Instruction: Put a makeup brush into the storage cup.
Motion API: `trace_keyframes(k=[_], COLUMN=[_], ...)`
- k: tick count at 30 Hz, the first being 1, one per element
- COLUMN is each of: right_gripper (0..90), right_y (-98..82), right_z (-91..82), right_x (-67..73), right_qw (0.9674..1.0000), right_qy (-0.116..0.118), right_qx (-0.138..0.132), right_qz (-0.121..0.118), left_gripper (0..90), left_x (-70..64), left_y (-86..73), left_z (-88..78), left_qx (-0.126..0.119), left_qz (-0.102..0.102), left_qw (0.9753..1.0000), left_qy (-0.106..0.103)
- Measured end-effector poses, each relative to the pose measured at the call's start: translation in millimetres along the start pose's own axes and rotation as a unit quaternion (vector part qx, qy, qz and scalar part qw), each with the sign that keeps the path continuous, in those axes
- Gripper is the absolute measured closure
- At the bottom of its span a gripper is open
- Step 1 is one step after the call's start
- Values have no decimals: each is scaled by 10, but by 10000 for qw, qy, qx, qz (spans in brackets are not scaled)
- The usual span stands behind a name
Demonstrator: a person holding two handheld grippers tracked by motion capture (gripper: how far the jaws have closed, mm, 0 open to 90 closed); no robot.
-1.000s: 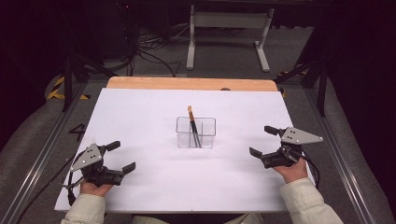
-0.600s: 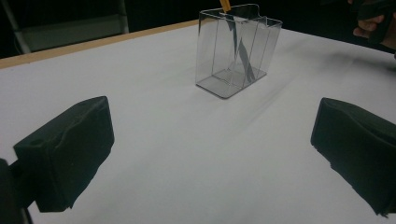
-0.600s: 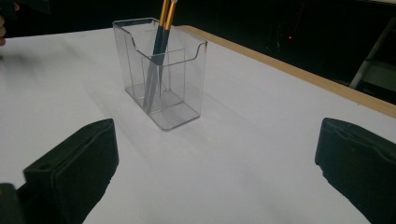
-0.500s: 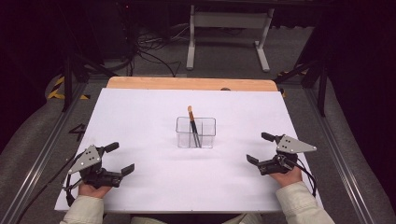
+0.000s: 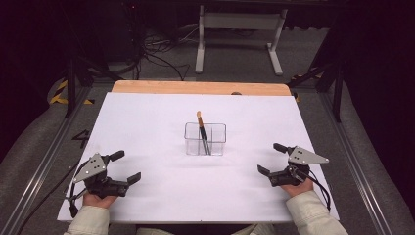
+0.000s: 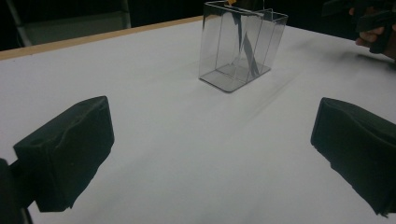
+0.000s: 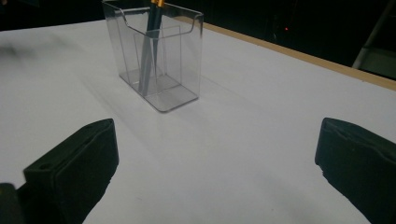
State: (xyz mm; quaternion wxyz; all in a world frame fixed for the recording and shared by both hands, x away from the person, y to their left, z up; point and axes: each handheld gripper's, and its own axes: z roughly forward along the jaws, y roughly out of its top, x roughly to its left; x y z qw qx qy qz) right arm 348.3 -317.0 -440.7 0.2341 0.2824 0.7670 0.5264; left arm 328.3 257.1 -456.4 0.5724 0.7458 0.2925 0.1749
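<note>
Pen box sits between two spread grippers

Pen [image 5: 201, 131] stands tilted in the clear box [image 5: 205, 139] at mid-table. Left gripper [image 5: 125, 167] and right gripper [image 5: 272, 158] rest near the front edge, well apart from it, jaws wide, holding nothing.

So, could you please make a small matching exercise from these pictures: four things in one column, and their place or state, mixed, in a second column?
Things:
1. pencil
2. clear box
3. left gripper
4. wooden strip

Place or state:
A. along the far edge of the white table
B. open, near the person's left corner
C. leaning inside the box, orange end up
D. standing at the middle of the table

Pairs: 1-C, 2-D, 3-B, 4-A
</note>
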Motion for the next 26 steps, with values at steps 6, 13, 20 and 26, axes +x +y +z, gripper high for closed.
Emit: trace_keyframes(k=[6,13,20,26], right_gripper=[0,1,1,1], right_y=[-70,-91,-93,-87], right_z=[20,46,52,45], right_x=[-19,-25,-26,-20], right_qw=[9998,9994,9994,9995], right_qy=[-110,-184,-189,-191], right_qx=[101,220,238,201], right_qz=[125,182,171,151], left_gripper=[1,2,2,2], left_x=[18,21,25,26], left_y=[-22,-31,-33,-34], left_z=[4,19,19,22], left_qx=[-60,-19,-25,-40], left_qz=[-27,-39,-53,-43], left_qw=[10000,10000,10000,10000], left_qy=[39,33,48,64])
